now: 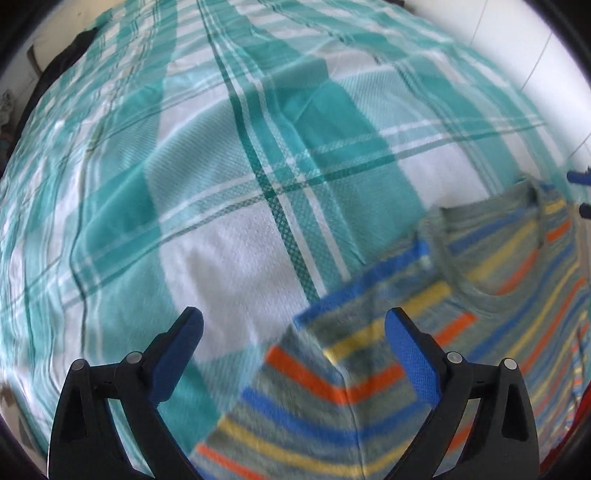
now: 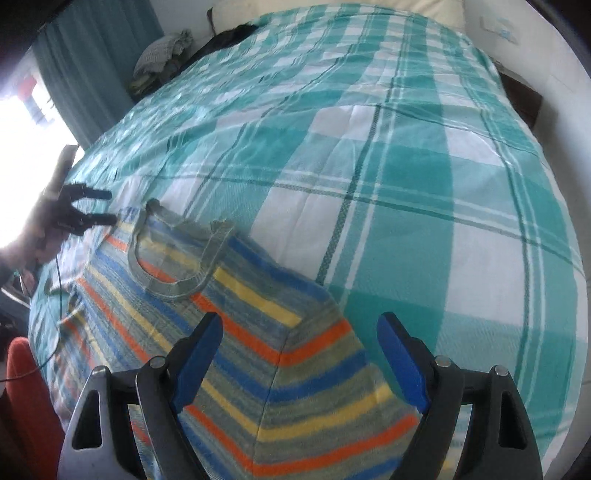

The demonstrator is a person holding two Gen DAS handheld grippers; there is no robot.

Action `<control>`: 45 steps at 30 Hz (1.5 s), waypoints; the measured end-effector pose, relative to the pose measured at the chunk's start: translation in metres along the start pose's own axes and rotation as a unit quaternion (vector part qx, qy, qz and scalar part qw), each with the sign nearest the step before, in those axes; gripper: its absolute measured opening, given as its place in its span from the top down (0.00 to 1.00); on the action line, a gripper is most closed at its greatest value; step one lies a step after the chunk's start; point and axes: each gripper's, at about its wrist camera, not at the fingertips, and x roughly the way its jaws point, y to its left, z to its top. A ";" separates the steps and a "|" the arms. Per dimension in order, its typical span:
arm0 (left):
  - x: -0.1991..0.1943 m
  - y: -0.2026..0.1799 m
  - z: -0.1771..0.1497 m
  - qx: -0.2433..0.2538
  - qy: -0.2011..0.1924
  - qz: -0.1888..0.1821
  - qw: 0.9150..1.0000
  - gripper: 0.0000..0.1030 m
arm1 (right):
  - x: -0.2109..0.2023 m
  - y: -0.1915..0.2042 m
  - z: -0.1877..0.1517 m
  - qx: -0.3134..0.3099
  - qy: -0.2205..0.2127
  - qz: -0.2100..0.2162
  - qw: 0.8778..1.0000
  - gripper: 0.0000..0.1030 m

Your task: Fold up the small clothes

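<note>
A small striped shirt (image 1: 480, 295) in grey, blue, yellow and orange lies flat on the bed, neck opening (image 2: 177, 254) towards the far side. My left gripper (image 1: 293, 325) is open and empty, hovering over the shirt's left sleeve (image 1: 314, 398). My right gripper (image 2: 299, 328) is open and empty over the shirt's right sleeve (image 2: 314, 387). The left gripper also shows in the right wrist view (image 2: 107, 206) at the far left, open, by the shirt's other shoulder. The right gripper's tips show at the right edge of the left wrist view (image 1: 581, 194).
A teal and white plaid bedspread (image 2: 406, 184) covers the bed. A pile of clothes (image 2: 162, 51) and a dark item (image 2: 236, 33) lie at the far end. A teal curtain (image 2: 88, 74) hangs left, a red object (image 2: 26, 406) sits near left. White wall (image 1: 517, 44) borders the right.
</note>
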 end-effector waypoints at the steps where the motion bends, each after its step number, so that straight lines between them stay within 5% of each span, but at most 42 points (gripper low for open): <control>1: 0.006 -0.001 0.000 0.006 0.006 -0.003 1.000 0.04 | 0.011 0.001 0.006 -0.014 0.010 -0.002 1.000 0.18; 4: 0.008 -0.010 -0.004 0.028 0.001 -0.020 0.999 0.08 | 0.040 0.001 0.017 -0.032 0.034 0.007 0.999 0.18; 5: 0.008 -0.014 -0.005 0.033 0.004 -0.029 0.999 0.31 | 0.047 0.002 0.018 -0.035 0.045 0.013 0.998 0.19; 6: 0.005 -0.019 -0.007 0.041 0.006 -0.035 0.999 0.68 | 0.055 0.006 0.019 -0.048 0.062 0.015 0.997 0.24; 7: 0.000 -0.025 -0.008 0.051 0.004 -0.023 0.998 0.90 | 0.057 0.011 0.019 -0.067 0.068 0.007 0.995 0.55; 8: -0.005 -0.032 -0.010 0.060 -0.004 -0.004 0.998 0.95 | 0.056 0.017 0.019 -0.087 0.072 0.002 0.994 0.94; 9: -0.009 -0.040 -0.013 0.071 -0.016 0.021 0.997 0.95 | 0.053 0.023 0.019 -0.099 0.071 -0.004 0.993 0.93; 13: -0.031 -0.052 -0.020 0.059 -0.075 0.096 0.991 0.96 | 0.028 0.056 0.014 -0.165 0.027 -0.118 0.979 0.93; 17: -0.040 -0.046 -0.009 0.022 -0.106 0.126 0.986 0.96 | 0.023 0.072 0.021 -0.201 -0.020 -0.220 0.954 0.98; 19: -0.033 -0.045 -0.004 0.017 -0.107 0.131 0.985 0.96 | 0.029 0.060 0.033 -0.178 -0.027 -0.240 0.954 0.98; 24: 0.008 -0.048 -0.002 0.022 -0.096 0.159 0.982 0.96 | 0.073 0.036 0.036 -0.151 0.013 -0.248 0.957 0.98; 29: 0.010 -0.053 -0.003 0.022 -0.103 0.176 0.979 0.90 | 0.079 0.031 0.034 -0.137 0.007 -0.241 0.961 0.96; 31: 0.000 -0.048 -0.003 0.010 -0.098 0.168 0.981 0.69 | 0.072 0.024 0.037 -0.116 0.004 -0.218 0.969 0.76; 32: -0.009 -0.043 -0.004 -0.005 -0.098 0.170 0.981 0.40 | 0.066 0.021 0.037 -0.105 0.000 -0.218 0.970 0.48; 33: -0.019 -0.038 -0.007 -0.017 -0.104 0.171 0.980 0.21 | 0.056 0.017 0.036 -0.092 -0.007 -0.212 0.973 0.33; 34: -0.035 -0.032 -0.013 -0.034 -0.119 0.169 0.978 0.20 | 0.044 0.014 0.035 -0.079 -0.018 -0.203 0.976 0.24; 40: -0.118 -0.030 -0.080 -0.069 -0.143 0.106 0.982 0.19 | -0.033 0.030 -0.006 -0.087 -0.040 -0.211 0.973 0.24; 45: -0.154 -0.088 -0.165 -0.021 -0.131 0.063 0.989 0.14 | -0.079 0.092 -0.073 -0.111 -0.018 -0.108 0.988 0.24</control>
